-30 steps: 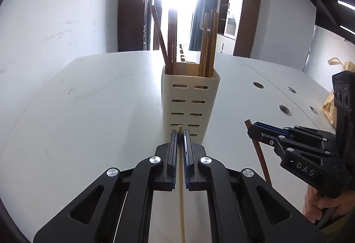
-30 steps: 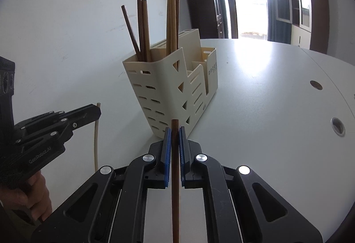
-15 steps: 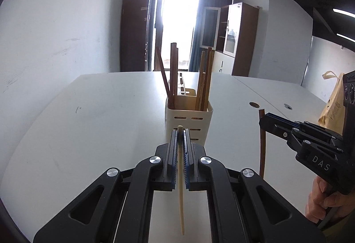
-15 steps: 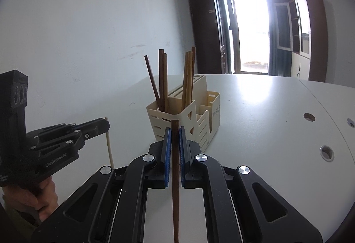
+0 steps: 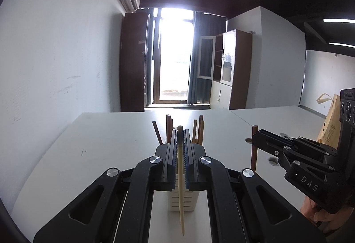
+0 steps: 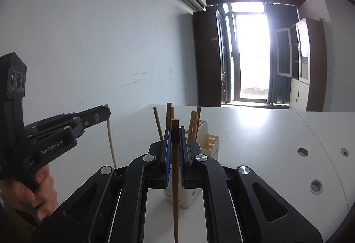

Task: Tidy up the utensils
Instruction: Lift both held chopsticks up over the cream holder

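My left gripper [image 5: 180, 132] is shut on a pale cream chopstick [image 5: 180, 187] that hangs down between its pads. My right gripper [image 6: 175, 129] is shut on a dark brown chopstick [image 6: 175, 194], also hanging nearly upright. A cream slotted utensil holder [image 5: 182, 199] [image 6: 212, 145] stands on the white table below and just beyond both grippers, with several brown chopsticks [image 5: 168, 127] [image 6: 169, 112] upright in it. In the left wrist view the right gripper [image 5: 255, 139] holds its brown stick [image 5: 253, 149] at the right. In the right wrist view the left gripper [image 6: 106, 113] holds the cream stick [image 6: 111, 138] at the left.
The white table [image 5: 99, 154] runs back to a bright doorway, with a white wall along its left. Round cable holes [image 6: 316, 186] dot the table at the right. A tan paper bag [image 5: 330, 123] stands at the far right. A hand [image 6: 42, 189] grips the left tool.
Both grippers have risen with their chopsticks and tilted up. The holder has dropped low in both views, and its chopstick tops now sit about level with the fingertips.
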A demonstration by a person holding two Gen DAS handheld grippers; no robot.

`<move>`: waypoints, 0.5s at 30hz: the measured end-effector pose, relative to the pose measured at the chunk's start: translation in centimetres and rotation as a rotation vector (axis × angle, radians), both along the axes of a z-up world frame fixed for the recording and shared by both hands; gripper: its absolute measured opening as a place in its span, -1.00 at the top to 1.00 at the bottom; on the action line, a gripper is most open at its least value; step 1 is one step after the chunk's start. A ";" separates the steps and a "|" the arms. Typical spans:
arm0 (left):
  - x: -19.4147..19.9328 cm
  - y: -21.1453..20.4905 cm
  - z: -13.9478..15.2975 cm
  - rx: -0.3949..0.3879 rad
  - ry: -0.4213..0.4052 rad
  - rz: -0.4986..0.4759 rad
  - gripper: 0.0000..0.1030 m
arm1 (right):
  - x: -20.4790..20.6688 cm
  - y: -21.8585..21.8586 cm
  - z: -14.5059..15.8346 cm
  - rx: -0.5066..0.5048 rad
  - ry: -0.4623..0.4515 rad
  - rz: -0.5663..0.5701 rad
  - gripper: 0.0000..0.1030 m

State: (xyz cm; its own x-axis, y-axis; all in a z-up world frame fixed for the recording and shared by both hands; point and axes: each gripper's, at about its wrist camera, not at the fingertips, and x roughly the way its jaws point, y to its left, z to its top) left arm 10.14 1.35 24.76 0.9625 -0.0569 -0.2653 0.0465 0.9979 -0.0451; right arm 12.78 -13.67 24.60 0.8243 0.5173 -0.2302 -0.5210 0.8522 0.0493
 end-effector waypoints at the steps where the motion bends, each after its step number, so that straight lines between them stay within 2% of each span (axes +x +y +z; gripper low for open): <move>1: 0.0 0.0 0.4 0.000 -0.018 0.000 0.91 | 0.1 0.0 0.3 0.010 -0.010 -0.002 0.85; 6: 0.1 0.5 1.1 -0.017 -0.076 0.016 0.91 | 0.2 -0.4 0.9 0.048 -0.076 -0.021 0.85; 9: 0.9 0.2 1.1 0.012 -0.078 0.006 0.91 | 0.2 -0.5 0.9 0.076 -0.113 -0.004 0.85; 15: 1.3 0.4 1.6 0.015 -0.170 0.002 0.91 | 0.8 -1.0 1.9 0.140 -0.183 -0.002 0.85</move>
State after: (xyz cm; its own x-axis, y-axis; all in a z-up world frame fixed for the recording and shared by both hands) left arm 11.41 1.73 26.36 0.9937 -0.0520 -0.0991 0.0501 0.9985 -0.0220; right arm 13.53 -14.67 26.45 0.8469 0.5317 -0.0028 -0.5301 0.8449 0.0720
